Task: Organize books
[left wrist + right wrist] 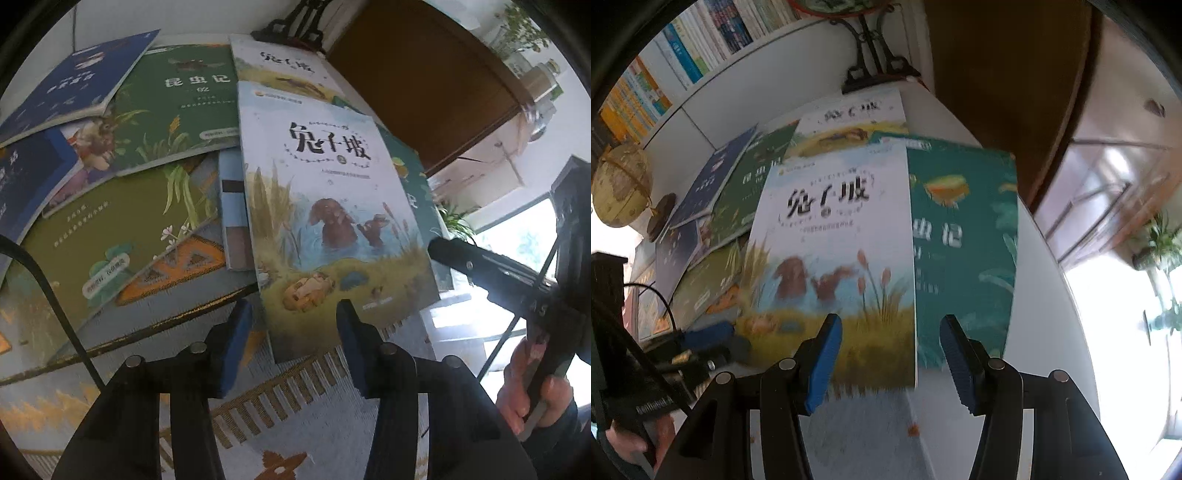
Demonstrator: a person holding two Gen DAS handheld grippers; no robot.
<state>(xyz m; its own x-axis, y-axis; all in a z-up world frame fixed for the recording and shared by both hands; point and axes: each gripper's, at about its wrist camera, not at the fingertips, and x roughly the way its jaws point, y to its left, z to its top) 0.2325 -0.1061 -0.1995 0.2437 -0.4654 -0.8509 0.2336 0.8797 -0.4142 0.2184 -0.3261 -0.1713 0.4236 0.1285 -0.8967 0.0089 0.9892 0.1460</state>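
A white book with a pond scene on its cover (325, 206) (834, 251) lies on top of a spread pile, its near end jutting past the table edge. Beneath it on the right lies a teal book (964, 240). My left gripper (293, 308) hovers over the white book's near end, jaws apart and touching nothing. My right gripper (890, 319) hangs over the same book's near right corner, also open, its pads clear of the cover. Seen from the left wrist, the right gripper (480, 262) reaches in beside the book's right edge.
A green book (177, 107), a blue book (74, 81), an olive book (110, 229) and a second white copy (280, 66) overlap behind. A globe (620, 184), a dark ornament stand (871, 59) and a filled bookshelf (701, 44) stand at the back. A brown cabinet (424, 74) is at the right, a patterned rug (277, 406) below.
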